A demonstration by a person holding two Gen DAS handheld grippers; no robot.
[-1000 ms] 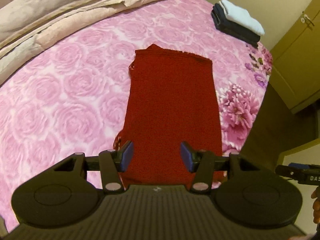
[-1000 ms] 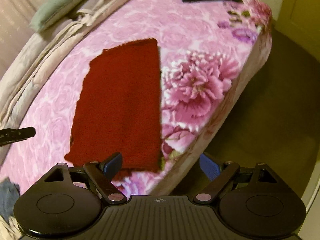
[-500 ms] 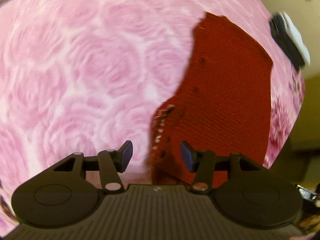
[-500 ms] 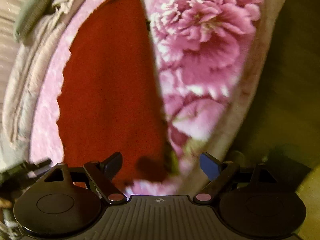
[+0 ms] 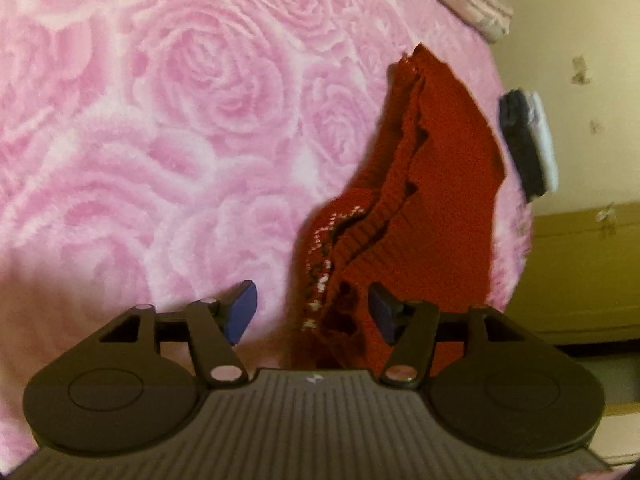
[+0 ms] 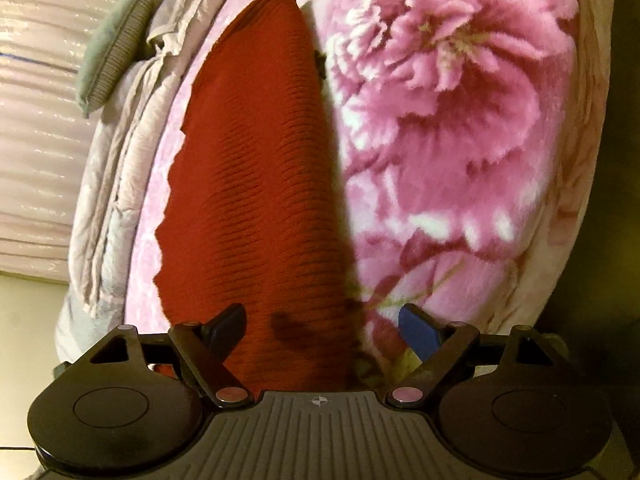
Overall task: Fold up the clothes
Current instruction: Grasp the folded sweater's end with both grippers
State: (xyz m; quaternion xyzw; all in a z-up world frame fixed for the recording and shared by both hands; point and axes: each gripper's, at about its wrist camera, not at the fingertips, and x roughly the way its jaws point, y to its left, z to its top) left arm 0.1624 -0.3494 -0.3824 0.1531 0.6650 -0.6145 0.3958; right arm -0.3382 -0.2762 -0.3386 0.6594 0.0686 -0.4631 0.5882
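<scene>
Left tool [image 5: 312, 307] is opening over the red sweater's [image 5: 432, 200] corner; right tool [image 6: 323, 328] spread wide, pinching nothing.

A dark red ribbed knit garment [image 6: 256, 184] lies flat on the pink rose-patterned bed cover [image 6: 460, 128], running from the upper middle of the frame down to the bottom centre. The right tongs [image 6: 324, 330] hang low over its near end with their blue-padded fingers [image 6: 418, 332] spread wide, nothing pinched; the garment's right edge lies between them. A dark blotch on the knit there may be shadow. At the upper left, a grey-green ribbed cushion [image 6: 116, 46] rests on a pale crumpled quilt [image 6: 116, 184].
</scene>
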